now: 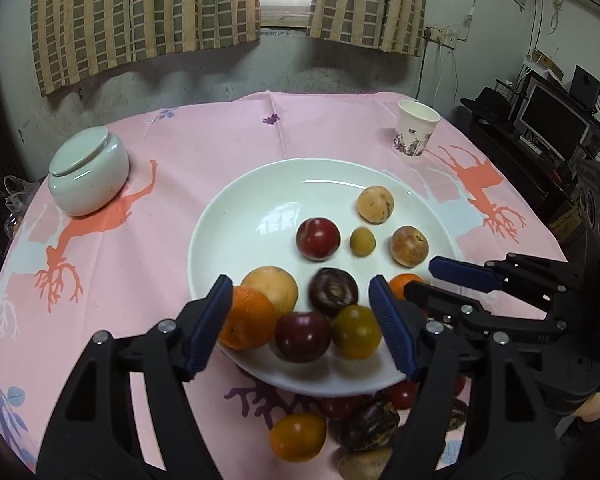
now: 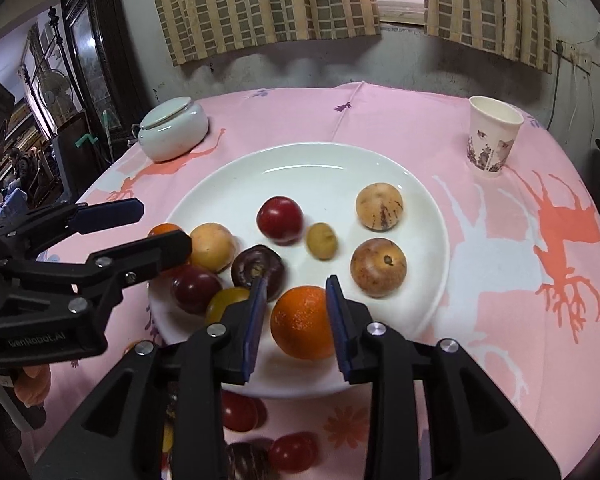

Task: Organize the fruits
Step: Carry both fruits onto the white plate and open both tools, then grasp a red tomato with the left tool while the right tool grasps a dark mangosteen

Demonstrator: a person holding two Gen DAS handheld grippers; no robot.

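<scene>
Left gripper (image 1: pixel 300 320) stood with its jaws wide over the near edge of the white plate (image 1: pixel 236 200), gripping nothing; the pads touched no fruit, though a dark plum (image 1: pixel 303 342) and a yellow-green fruit (image 1: pixel 356 332) lay in the gap between them, and an orange (image 1: pixel 246 318) sat against the plate's near-left rim just beside the left pad. That clearance suggested fruit set down rather than fruit being taken. Toward the plate's centre lay a dark purple fruit (image 1: pixel 334 291), a red plum (image 1: pixel 318 238) and a small olive-coloured fruit (image 1: pixel 363 242), and on its far-right part two tan round fruits (image 1: pixel 375 205), spaced apart, apparently so none would roll. Right gripper (image 2: pixel 296 320) straddled a second orange (image 2: pixel 302 322) resting on the plate's near-right part; the jaws were parted, and a sliver of plate showed at the left pad, so the fruit was judged released, not clamped. Short of the plate's near rim, several fruits (image 2: pixel 292 451) remained on the pink tablecloth (image 2: pixel 500 280), so the sorting was judged unfinished. Left of the plate stood a lidded white jar (image 1: pixel 88 172), and beyond its right side a paper cup (image 2: pixel 492 142), both well clear of the work.
</scene>
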